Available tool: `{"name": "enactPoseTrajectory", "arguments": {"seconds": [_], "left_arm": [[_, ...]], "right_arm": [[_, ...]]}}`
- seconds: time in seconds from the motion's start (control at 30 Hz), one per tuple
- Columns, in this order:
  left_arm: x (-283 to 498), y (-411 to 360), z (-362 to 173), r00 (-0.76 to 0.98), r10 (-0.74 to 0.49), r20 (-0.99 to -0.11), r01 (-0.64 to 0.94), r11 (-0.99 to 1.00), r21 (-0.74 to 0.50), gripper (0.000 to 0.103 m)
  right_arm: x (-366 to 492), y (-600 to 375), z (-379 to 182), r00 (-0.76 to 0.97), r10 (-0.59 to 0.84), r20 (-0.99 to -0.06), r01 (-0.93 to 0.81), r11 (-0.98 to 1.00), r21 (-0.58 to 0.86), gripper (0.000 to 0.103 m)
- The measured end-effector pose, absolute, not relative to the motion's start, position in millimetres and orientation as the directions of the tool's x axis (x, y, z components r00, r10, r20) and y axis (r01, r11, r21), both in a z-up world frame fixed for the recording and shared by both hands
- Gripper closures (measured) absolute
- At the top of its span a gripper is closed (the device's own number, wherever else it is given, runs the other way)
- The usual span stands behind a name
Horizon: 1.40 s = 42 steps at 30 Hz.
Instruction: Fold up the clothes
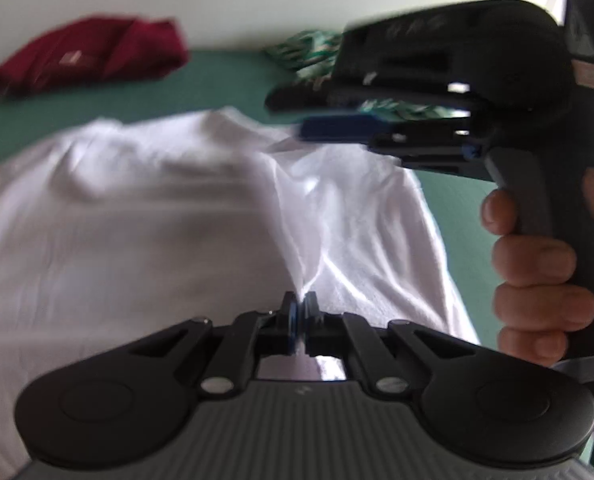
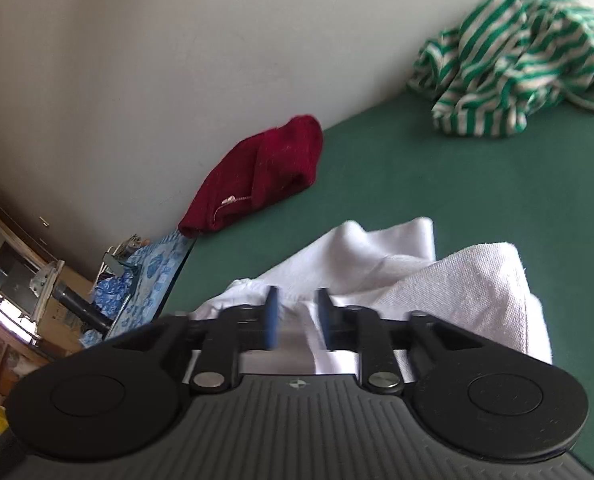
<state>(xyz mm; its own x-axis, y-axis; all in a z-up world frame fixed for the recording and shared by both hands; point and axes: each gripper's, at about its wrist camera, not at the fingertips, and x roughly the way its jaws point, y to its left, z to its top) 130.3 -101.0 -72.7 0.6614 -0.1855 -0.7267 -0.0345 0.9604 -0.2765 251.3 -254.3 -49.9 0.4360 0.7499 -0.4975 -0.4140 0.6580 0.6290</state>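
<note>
- A home, likely a spare or utility room: a plain off-white painted wall [image 2: 145, 60] rises ahead of the right claw.
- A green felt-like table top [image 2: 437, 184] carries loose laundry: a crumpled dark red garment [image 2: 265, 176] ahead-left of the claw, and a green-and-white striped top [image 2: 513, 60] far ahead-right.
- A blue patterned cloth [image 2: 153, 268] and wooden furniture [image 2: 13, 272] lie left, off the table.

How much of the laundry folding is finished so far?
Little looks finished. The white shirt is mid-fold: the left tool pinches a crease of it, while the right tool is open over the cloth. The red garment and striped top lie bunched on the green table.
</note>
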Motion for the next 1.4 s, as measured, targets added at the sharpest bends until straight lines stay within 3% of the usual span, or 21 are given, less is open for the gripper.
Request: {"name": "enactPoseTrajectory", "arguments": {"seconds": [0.1,0.23,0.27,0.3,0.37,0.47,0.57,0.7,0.93,1.03,1.1,1.17,1.23,1.3,1.33,1.37,1.4], "left_arm": [[132,-99,-72,0.657,-0.211,-0.723,-0.036,0.95,-0.31,0.101],[133,-101,-73,0.666,-0.238,-0.707,-0.012,0.944,-0.33,0.097],[134,-101,-72,0.663,-0.254,-0.704,0.001,0.941,-0.339,0.087],[135,-101,-72,0.661,-0.272,-0.699,0.016,0.937,-0.349,0.07],[137,-103,-72,0.66,-0.285,-0.695,0.044,0.938,-0.344,0.063],[137,-114,-71,0.669,-0.244,-0.702,0.077,0.962,-0.261,0.081],[135,-126,-70,0.678,-0.189,-0.711,0.106,0.981,-0.16,0.088],[136,-126,-71,0.677,-0.19,-0.711,0.126,0.982,-0.142,0.089],[134,-114,-73,0.671,-0.278,-0.687,0.205,0.96,-0.189,0.089],[132,-118,-75,0.674,-0.291,-0.679,0.25,0.955,-0.161,0.088],[130,-120,-75,0.676,-0.299,-0.673,0.279,0.95,-0.142,0.066],[128,-123,-76,0.678,-0.308,-0.667,0.308,0.944,-0.123,0.058],[128,-123,-77,0.684,-0.304,-0.663,0.311,0.944,-0.112,0.066],[128,-122,-78,0.691,-0.299,-0.658,0.312,0.945,-0.102,0.091],[132,-118,-77,0.682,-0.307,-0.664,0.306,0.944,-0.121,0.098],[135,-113,-76,0.67,-0.317,-0.671,0.299,0.943,-0.146,0.103],[139,-109,-74,0.658,-0.327,-0.678,0.291,0.941,-0.171,0.103]], "right_arm": [[234,-277,-47,0.483,0.749,-0.454,-0.4,0.65,0.646,0.059],[194,-317,-53,0.45,0.746,-0.492,-0.387,0.659,0.646,0.059],[181,-325,-55,0.451,0.728,-0.516,-0.396,0.682,0.615,0.059],[167,-333,-57,0.461,0.702,-0.543,-0.41,0.711,0.572,0.059],[138,-347,-63,0.471,0.661,-0.585,-0.434,0.75,0.498,0.059],[101,-363,-75,0.475,0.636,-0.608,-0.459,0.769,0.445,0.061],[71,-368,-83,0.502,0.609,-0.614,-0.492,0.785,0.376,0.063],[41,-373,-92,0.563,0.589,-0.579,-0.47,0.805,0.362,0.063],[-2,-346,-99,0.661,0.449,-0.601,-0.341,0.894,0.291,0.064],[-17,-329,-103,0.696,0.378,-0.611,-0.285,0.926,0.248,0.059],[-24,-320,-103,0.716,0.335,-0.612,-0.244,0.942,0.23,0.055],[-30,-310,-103,0.734,0.299,-0.61,-0.206,0.954,0.219,0.032],[-36,-303,-105,0.749,0.286,-0.598,-0.182,0.956,0.229,0.026],[-46,-300,-105,0.775,0.226,-0.591,-0.116,0.969,0.218,0.03],[-52,-300,-105,0.786,0.191,-0.588,-0.078,0.974,0.212,0.042],[-58,-303,-104,0.794,0.169,-0.584,-0.045,0.974,0.221,0.061],[-67,-310,-103,0.799,0.167,-0.578,-0.019,0.967,0.253,0.068]]}}
